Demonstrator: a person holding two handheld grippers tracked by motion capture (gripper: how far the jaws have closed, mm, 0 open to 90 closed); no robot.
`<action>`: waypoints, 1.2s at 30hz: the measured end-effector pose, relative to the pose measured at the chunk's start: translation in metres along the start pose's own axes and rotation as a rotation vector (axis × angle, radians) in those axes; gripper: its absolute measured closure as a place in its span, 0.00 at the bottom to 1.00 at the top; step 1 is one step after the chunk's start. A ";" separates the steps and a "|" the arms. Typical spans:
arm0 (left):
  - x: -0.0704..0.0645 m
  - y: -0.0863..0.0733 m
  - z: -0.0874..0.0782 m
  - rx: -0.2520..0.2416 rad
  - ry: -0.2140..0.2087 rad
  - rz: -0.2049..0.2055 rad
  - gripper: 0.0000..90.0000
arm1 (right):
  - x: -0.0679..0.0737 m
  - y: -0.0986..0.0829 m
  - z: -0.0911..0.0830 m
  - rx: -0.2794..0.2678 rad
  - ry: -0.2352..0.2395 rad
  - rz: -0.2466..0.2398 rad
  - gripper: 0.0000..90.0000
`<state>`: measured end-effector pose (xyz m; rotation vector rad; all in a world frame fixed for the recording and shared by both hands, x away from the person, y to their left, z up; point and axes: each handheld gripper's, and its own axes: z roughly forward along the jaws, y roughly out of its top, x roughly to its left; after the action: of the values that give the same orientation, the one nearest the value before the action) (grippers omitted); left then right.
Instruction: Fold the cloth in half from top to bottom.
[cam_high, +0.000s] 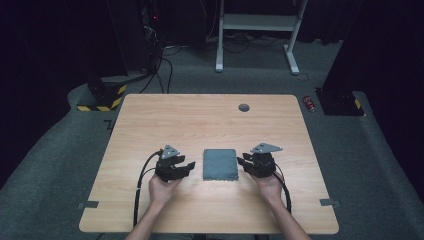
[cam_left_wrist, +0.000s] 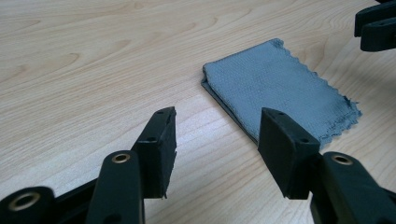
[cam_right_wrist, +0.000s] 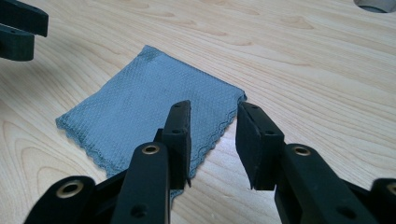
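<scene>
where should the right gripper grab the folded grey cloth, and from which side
Judging by its pose, take the folded grey cloth by the scalloped edge nearest the right gripper, sliding one jaw under from that side. It lies flat on the table, so only the loose layered edges offer purchase.

cloth's (cam_right_wrist: 149, 112) near corner behind jaws, red floor object (cam_high: 309, 103) unidentifiable

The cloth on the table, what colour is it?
Grey-blue. The cloth shows best in the right gripper view.
</scene>
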<state>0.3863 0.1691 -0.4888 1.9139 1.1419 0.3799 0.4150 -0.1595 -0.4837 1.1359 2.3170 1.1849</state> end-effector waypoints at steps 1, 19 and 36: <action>0.001 -0.001 -0.001 -0.004 -0.002 -0.005 0.52 | 0.000 0.000 -0.002 -0.005 0.000 0.002 0.72; 0.011 -0.007 -0.014 -0.019 -0.015 -0.048 0.43 | -0.003 -0.005 -0.022 -0.033 0.007 0.012 0.60; 0.018 -0.012 -0.028 -0.062 -0.048 -0.068 0.40 | -0.005 -0.017 -0.038 -0.098 -0.008 0.009 0.47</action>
<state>0.3716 0.2009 -0.4841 1.8157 1.1475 0.3270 0.3876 -0.1898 -0.4746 1.1161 2.2233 1.2799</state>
